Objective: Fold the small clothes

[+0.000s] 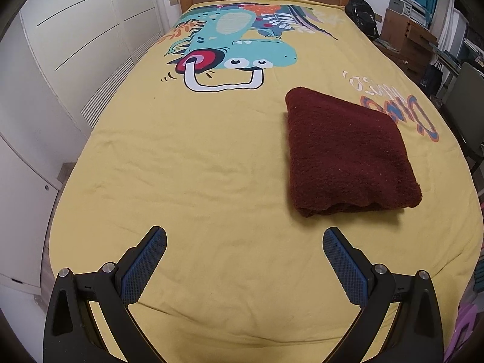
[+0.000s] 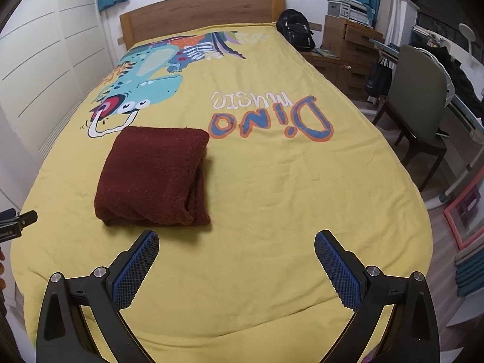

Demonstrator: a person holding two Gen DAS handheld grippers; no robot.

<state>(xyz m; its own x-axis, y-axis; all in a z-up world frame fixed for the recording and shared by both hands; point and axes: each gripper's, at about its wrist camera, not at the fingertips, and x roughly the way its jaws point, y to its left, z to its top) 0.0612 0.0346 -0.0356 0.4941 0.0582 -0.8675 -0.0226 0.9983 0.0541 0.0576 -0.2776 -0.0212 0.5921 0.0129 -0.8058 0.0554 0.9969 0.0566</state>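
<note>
Dark red cloth (image 1: pixel 348 154) lies on the yellow bedspread (image 1: pixel 196 181), already folded into a thick rectangular bundle; layered edges show along its near side and, in the right wrist view, along its right side (image 2: pixel 196 187). In the left wrist view it sits at about 2 o'clock from the left gripper (image 1: pixel 244 249); in the right wrist view it sits at about 11 o'clock from the right gripper (image 2: pixel 236 251), near the left finger (image 2: pixel 142 260) but not touching.

Both grippers hover over the near end of the bed, fingers spread wide, nothing between them. Blue pads (image 1: pixel 345 266) are bare. A bit of the left gripper shows at the 9 o'clock edge of the right wrist view (image 2: pixel 18 220).

Step judgement: fold looks finished or nearly so, hands are off the cloth, so this reads as the release/retreat stage or the pause ahead of one more fold. No other garment is visible on the bed.

Next move, if another fold is wanted: right gripper goes forward toward 11 o'clock, pinches the near edge through all layers, left gripper takes the opposite near corner, both lift together. The cloth is thick and fuzzy, so a shallow pinch may catch only the top layer and undo the stack.

Headboard (image 2: pixel 196 15) at 12 o'clock, chair (image 2: pixel 417 106) at 3 o'clock, off the bed.
</note>
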